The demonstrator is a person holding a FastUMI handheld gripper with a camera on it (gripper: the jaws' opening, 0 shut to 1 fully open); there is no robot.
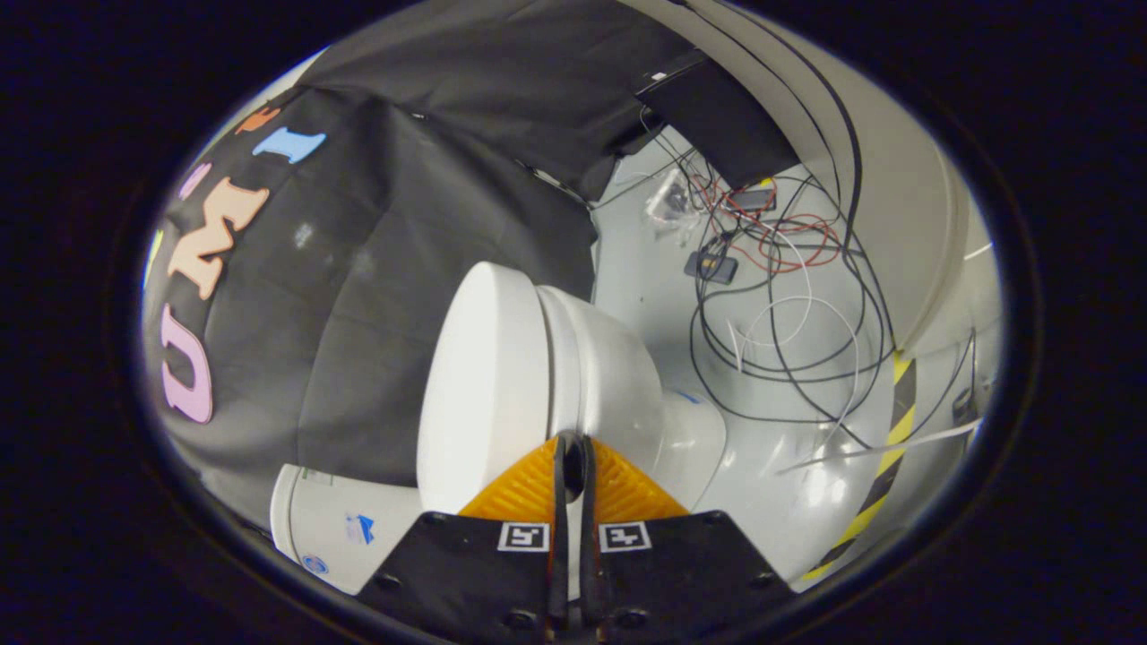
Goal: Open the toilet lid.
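Two fingers of my tool (571, 448) sit clenched on nothing, tips just short of the toilet lid (488, 385), apparently down; next, I judge, hooking its edge.

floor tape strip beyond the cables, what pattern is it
Diagonal yellow and black hazard stripes on the floor tape strip, seen best in the gripper view.

I can read no words or numbers here. The toilet tank (336, 528) carries small stickers, too blurred to read. Each finger (529, 502) of the gripper (571, 445) bears a square coded marker (523, 537), without letters.
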